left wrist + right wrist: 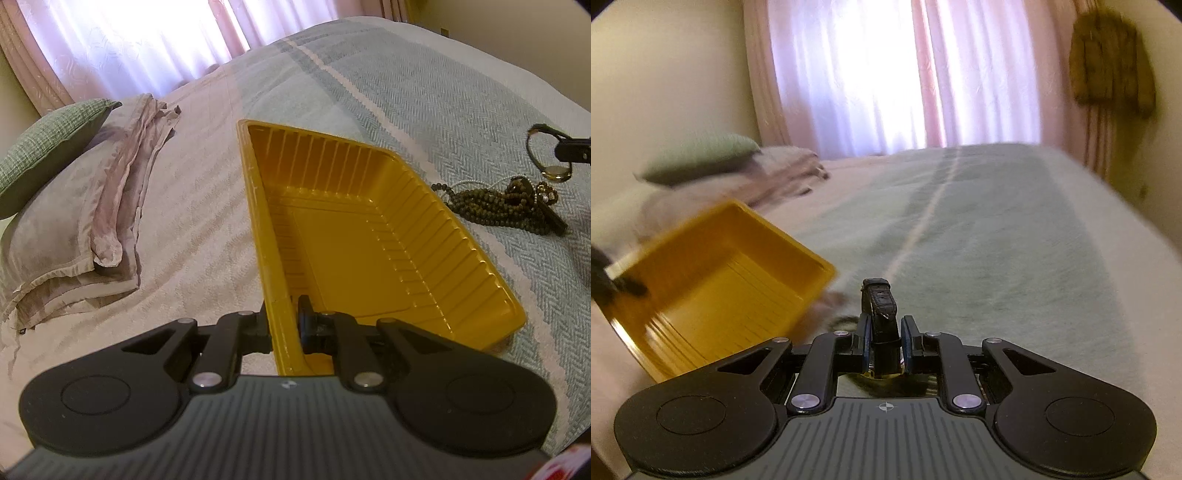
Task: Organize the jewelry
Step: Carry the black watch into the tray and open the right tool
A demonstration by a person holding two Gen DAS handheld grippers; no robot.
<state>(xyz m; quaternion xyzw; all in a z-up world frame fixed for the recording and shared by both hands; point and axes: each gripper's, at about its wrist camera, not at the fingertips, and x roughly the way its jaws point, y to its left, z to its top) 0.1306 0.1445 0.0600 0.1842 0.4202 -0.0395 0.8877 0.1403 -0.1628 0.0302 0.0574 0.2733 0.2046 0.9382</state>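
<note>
Bedroom setting: bed (424, 96) with a grey-green herringbone cover, pink curtains (849, 74) behind. At the left edge of the bed lie a green cushion (48, 147) and folded beige linen (92, 221). Left gripper (283, 325) is clamped on the near rim of the yellow tray (369, 240), tray interior bare. Right of the tray, on the cover, a heap of dark beaded necklaces (506, 206). Right gripper (882, 339) is closed narrowly on the black strap of a wristwatch (881, 306), gold case visible.
</note>
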